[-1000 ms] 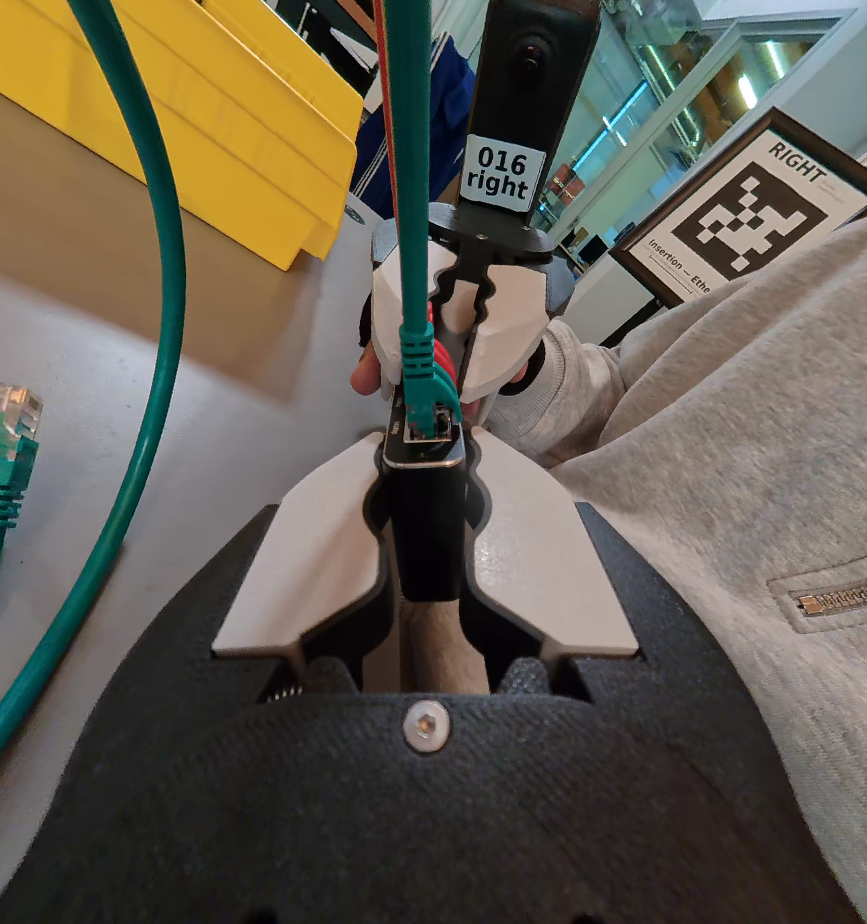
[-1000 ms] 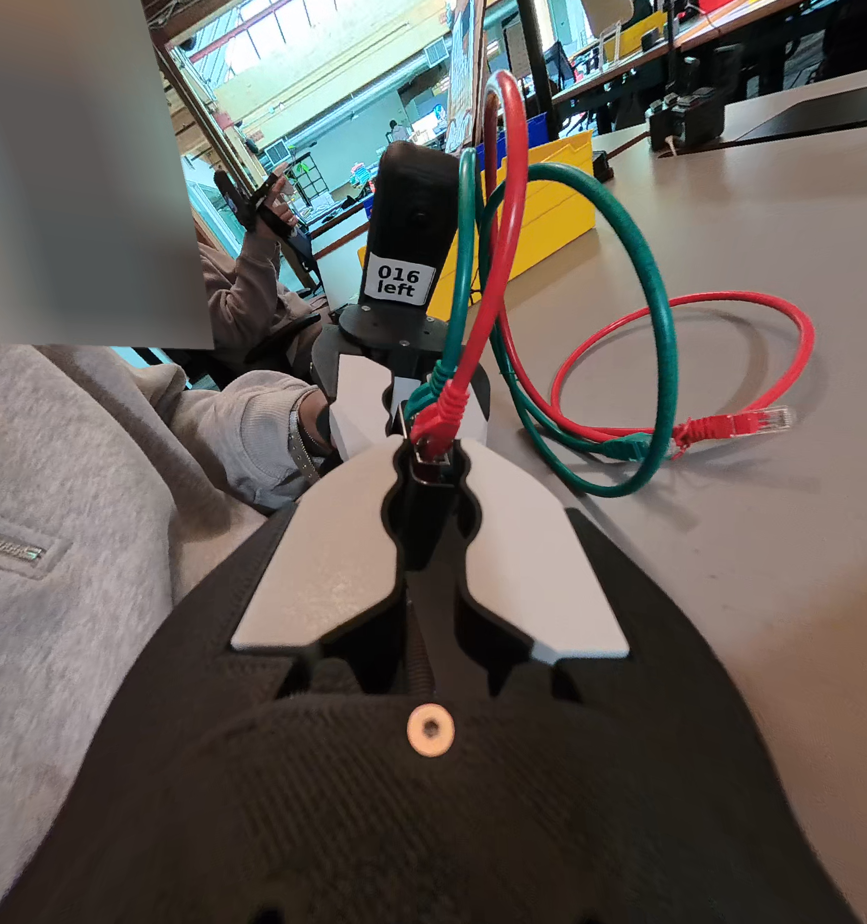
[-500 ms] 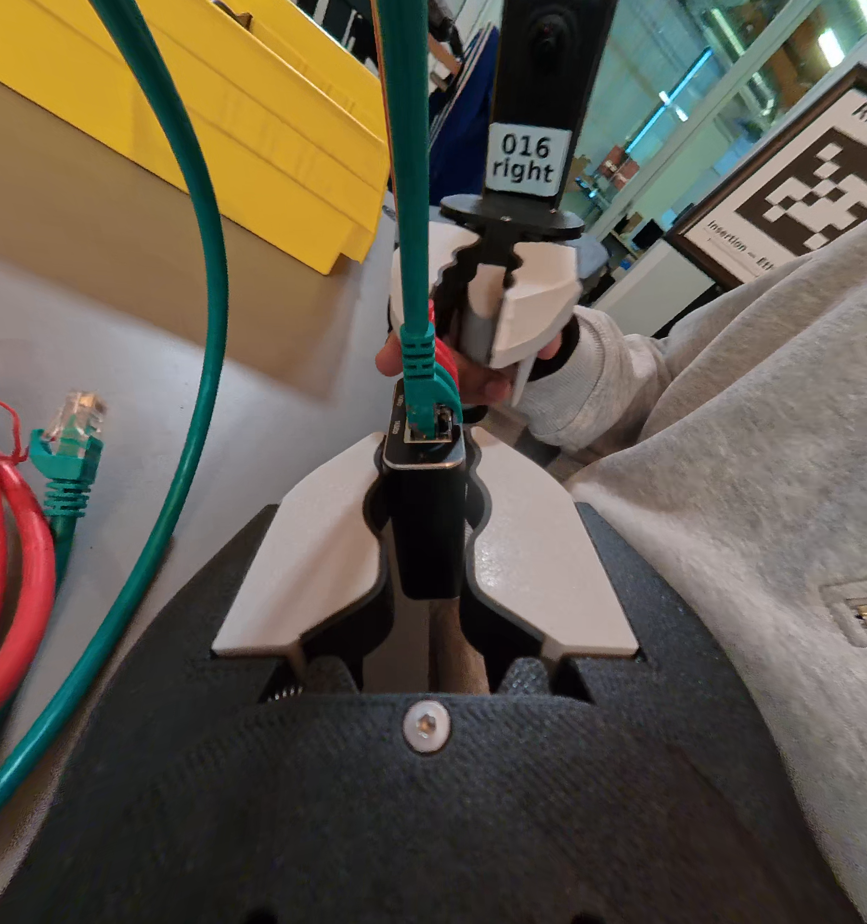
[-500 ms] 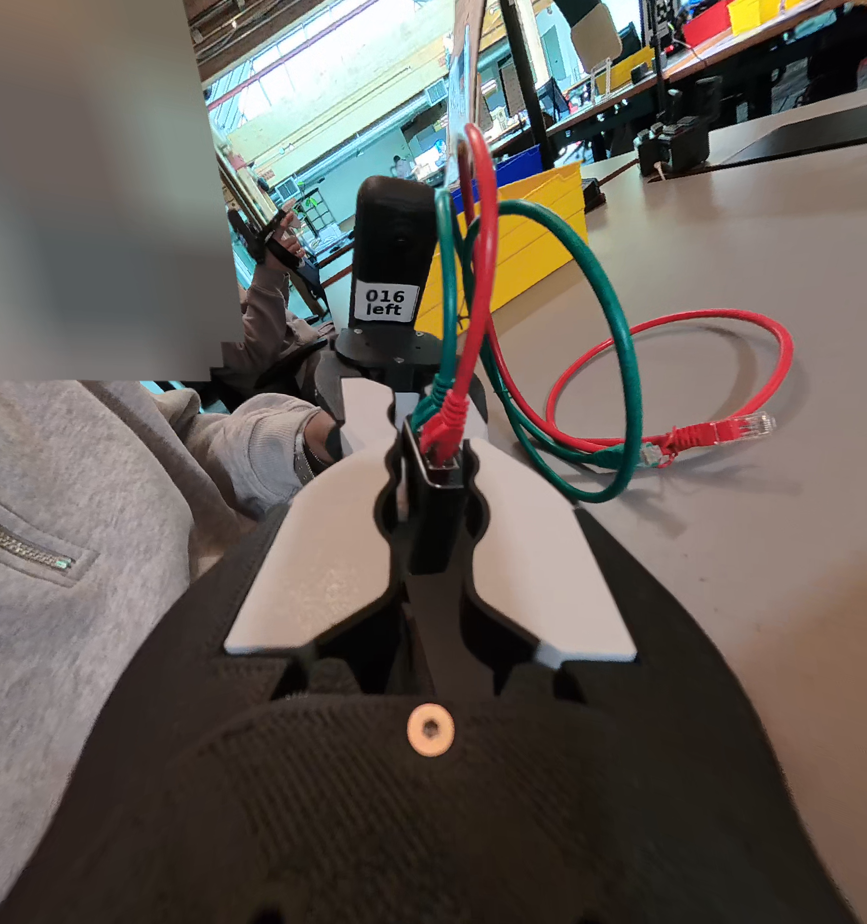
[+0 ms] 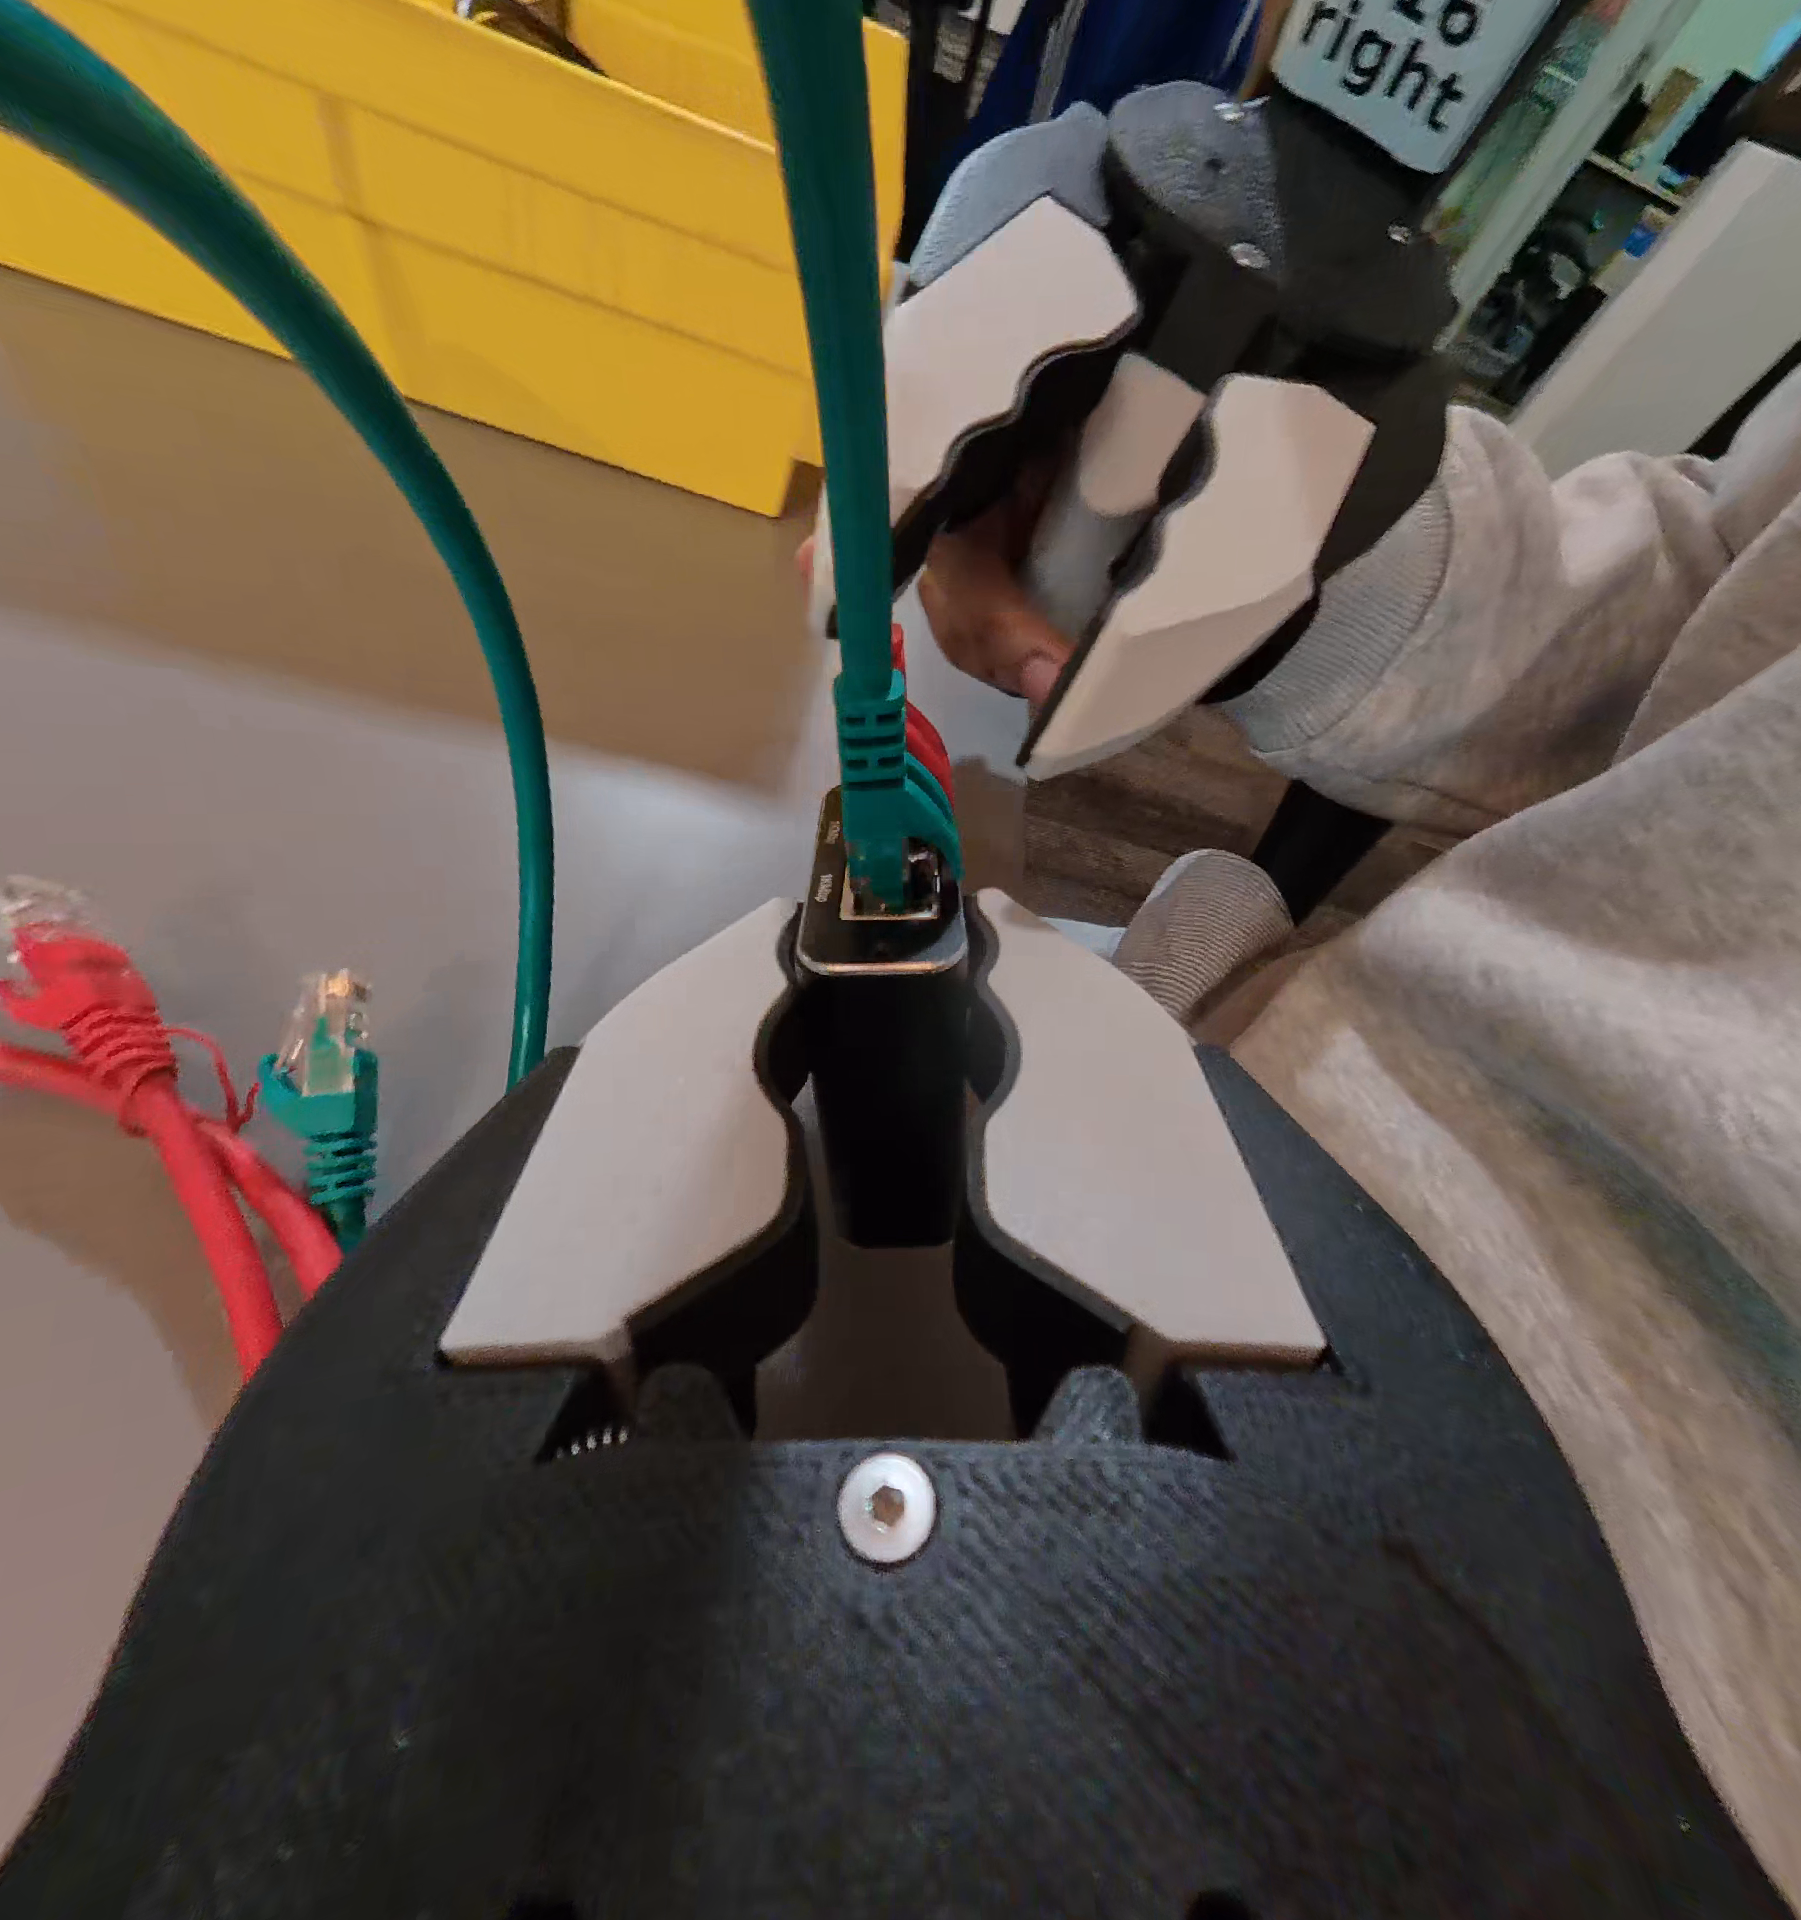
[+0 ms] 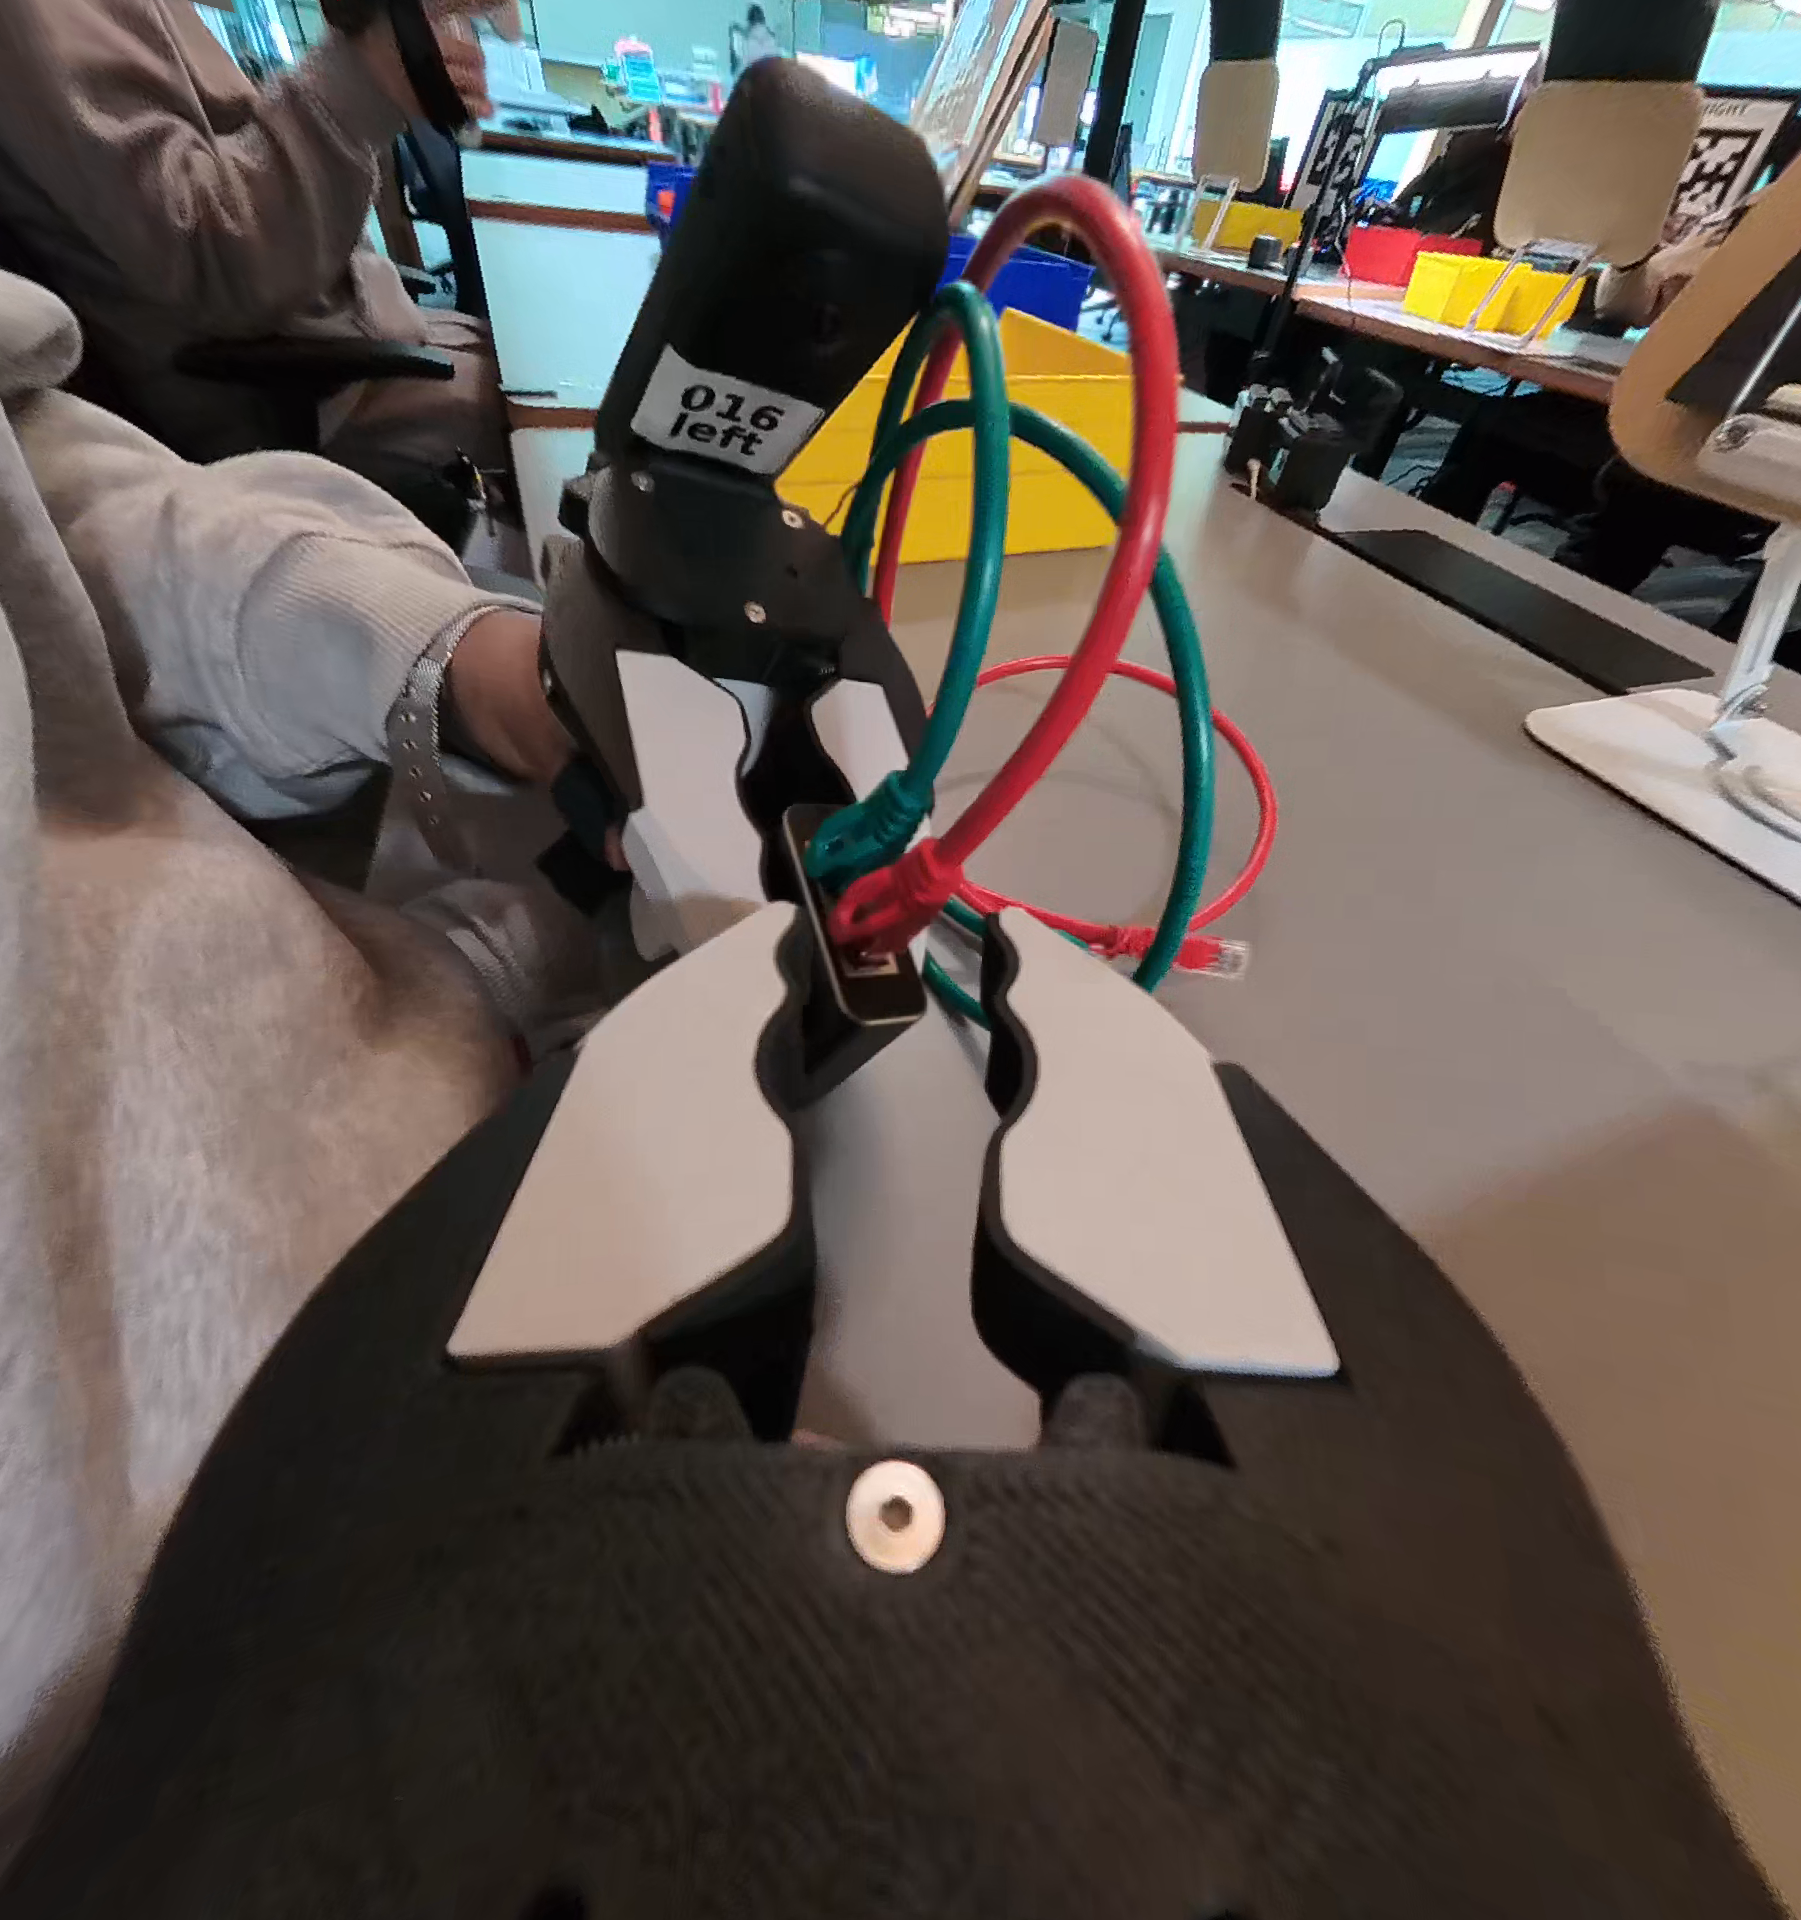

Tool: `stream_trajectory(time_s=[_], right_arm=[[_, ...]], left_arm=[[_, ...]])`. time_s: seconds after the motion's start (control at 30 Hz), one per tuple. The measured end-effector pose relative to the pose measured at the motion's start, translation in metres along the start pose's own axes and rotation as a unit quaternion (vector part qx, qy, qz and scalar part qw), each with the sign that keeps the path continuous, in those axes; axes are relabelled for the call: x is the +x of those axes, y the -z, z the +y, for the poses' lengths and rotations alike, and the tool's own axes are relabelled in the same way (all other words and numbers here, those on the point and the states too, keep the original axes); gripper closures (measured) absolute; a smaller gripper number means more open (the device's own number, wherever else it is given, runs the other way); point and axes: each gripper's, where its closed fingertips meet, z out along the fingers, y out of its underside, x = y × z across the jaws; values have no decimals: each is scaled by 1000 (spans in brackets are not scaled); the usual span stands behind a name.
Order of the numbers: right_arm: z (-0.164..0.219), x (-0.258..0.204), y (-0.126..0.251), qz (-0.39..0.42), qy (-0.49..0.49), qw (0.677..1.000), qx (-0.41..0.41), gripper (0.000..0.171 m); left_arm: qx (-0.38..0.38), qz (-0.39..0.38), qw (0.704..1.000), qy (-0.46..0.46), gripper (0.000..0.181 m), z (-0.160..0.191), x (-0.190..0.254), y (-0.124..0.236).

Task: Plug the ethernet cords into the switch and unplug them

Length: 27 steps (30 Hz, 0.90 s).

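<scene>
My left gripper [image 5: 883,914] is shut on a small black switch [image 5: 880,1091], held upright off the table. A green cord [image 5: 854,416] and a red cord's plug [image 5: 922,732] sit in its ports. My right gripper [image 6: 891,920] is open, and the switch's end [image 6: 870,987] lies between its fingers, by the left one. From the left wrist view, the right gripper [image 5: 927,686] hovers just above and right of the switch. The red cord [image 6: 1135,416] and green cord [image 6: 979,520] loop up and back down to the table. Their loose plugs, red [image 5: 54,956] and green [image 5: 324,1070], lie on the table.
Yellow bins [image 5: 460,208] stand on the grey table [image 6: 1498,935] behind the cords. A board on a white stand [image 6: 1706,727] is at the right. A grey sweatshirt [image 5: 1602,1143] fills the near side. Another person's arm [image 6: 148,156] shows far back.
My right gripper was shut on the switch's end; it has opened and drawn back and tilted aside. My left gripper still holds the switch with both cords plugged in.
</scene>
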Motion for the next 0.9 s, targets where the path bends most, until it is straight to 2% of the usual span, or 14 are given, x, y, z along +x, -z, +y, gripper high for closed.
stream_trajectory(time_s=[0.13, 0.27, 0.43, 0.9], right_arm=[[5, -10, 3, -59, -50, 997, -9, 143], [2, -10, 7, -43, -4, 999, -14, 162], [19, -16, 0, -53, -5, 997, -64, 147], [15, -24, 1, -90, -45, 994, -49, 152]], left_arm=[[-9, 30, 999, -11, 156, 2, 10, -2], [-28, 29, 999, -26, 156, 8, 11, -2], [-33, 39, 998, -25, 156, 9, 14, -3], [-52, 50, 997, -34, 156, 15, 21, -6]])
